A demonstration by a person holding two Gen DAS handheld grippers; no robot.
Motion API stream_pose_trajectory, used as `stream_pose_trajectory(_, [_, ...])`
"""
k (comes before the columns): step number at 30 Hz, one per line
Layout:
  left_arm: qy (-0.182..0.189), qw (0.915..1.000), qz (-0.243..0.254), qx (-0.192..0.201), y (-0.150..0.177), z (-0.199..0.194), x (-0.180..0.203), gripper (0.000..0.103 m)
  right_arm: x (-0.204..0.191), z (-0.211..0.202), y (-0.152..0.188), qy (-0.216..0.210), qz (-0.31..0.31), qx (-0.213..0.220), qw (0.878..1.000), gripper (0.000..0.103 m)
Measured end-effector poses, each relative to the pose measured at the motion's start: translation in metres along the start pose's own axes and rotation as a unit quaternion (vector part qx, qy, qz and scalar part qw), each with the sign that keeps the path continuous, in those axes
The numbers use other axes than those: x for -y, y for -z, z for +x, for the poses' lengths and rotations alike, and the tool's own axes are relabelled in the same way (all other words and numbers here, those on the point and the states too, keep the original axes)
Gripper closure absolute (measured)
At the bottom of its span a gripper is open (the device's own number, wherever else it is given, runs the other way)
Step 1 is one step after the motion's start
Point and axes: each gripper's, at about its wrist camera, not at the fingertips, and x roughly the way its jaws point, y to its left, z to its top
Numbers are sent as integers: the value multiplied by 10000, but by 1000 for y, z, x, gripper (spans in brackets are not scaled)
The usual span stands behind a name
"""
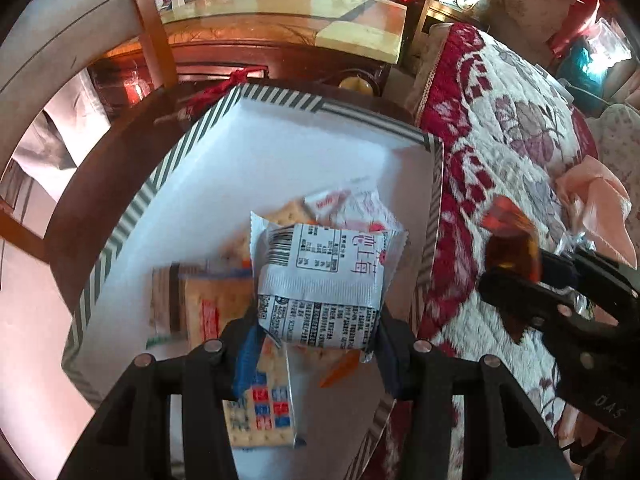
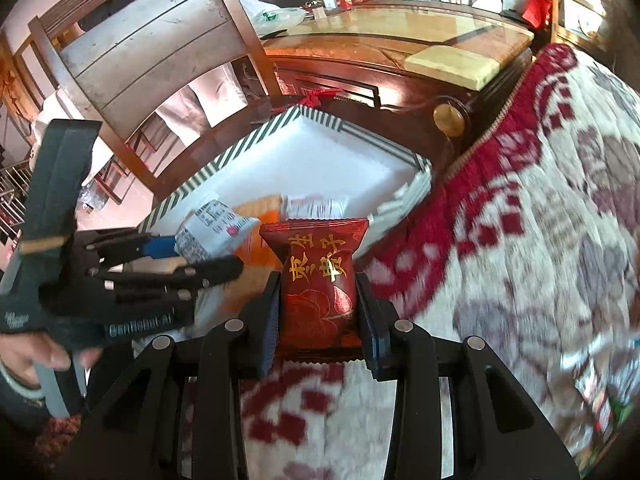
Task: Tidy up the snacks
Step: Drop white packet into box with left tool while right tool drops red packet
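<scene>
A white snack packet, clamped in the left hand-held gripper, hangs over the striped-rim box above cracker packs already inside. The right hand-held gripper grips a red snack packet above the floral blanket, just beside the box's right wall. Best release low over the box's bare white far half, one hand at a time; the two tools sit close together.

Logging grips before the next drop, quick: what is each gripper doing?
Left gripper: closed on a white snack packet over the striped box.
Right gripper: closed on a red snack packet.
</scene>
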Motion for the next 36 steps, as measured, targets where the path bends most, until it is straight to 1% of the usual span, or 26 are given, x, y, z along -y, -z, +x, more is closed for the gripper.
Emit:
stream_pose_trajectory(5, [-149, 9998, 74, 85, -17, 7, 1, 51, -1, 21, -31, 63, -115, -10, 9999, 69])
stream_pose_trajectory(9, [-287, 9995, 52, 130, -28, 16, -5, 51, 3, 42, -49, 139, -74, -123, 9998, 69])
stream_pose_trajectory(14, [-389, 9992, 1, 22, -39, 33, -14, 51, 3, 69, -58, 224, -165, -351, 9990, 69])
stream_pose_trajectory(16, [-422, 9991, -54, -43, -41, 41, -19, 51, 4, 76, -61, 223, -141, -363, 9990, 69])
stream_pose_trajectory(20, [-471, 9987, -180, 22, -45, 45, -23, 50, 1, 81, -65, 348, -213, -386, 9984, 70])
stream_pose_trajectory(23, [-575, 9980, -244, 54, -47, 47, -25, 46, 0, 85, -67, 421, -253, -394, 9980, 70])
stream_pose_trajectory(26, [-614, 9978, -258, 70, -47, 47, -25, 43, 3, 85, -67, 380, -167, -335, 9986, 69])
stream_pose_trajectory(30, [-679, 9974, -237, 62, -46, 47, -24, 31, 3, 76, -64, 300, -102, -290, 9991, 69])
stream_pose_trajectory(31, [-661, 9975, -261, 65, -45, 45, -24, 30, 3, 71, -64, 261, -87, -243, 9993, 68])
stream_pose_trajectory(32, [-655, 9974, -275, 76, -45, 44, -23, 30, 3, 65, -63, 238, -77, -188, 9995, 66])
stream_pose_trajectory(34, [-658, 9974, -269, 127, -43, 38, -21, 27, 2, 51, -59, 209, -62, -92, 9997, 63])
stream_pose_trajectory(36, [-659, 9973, -236, 210, -41, 30, -17, 25, 1, 38, -53, 133, -35, 16, 9999, 63])
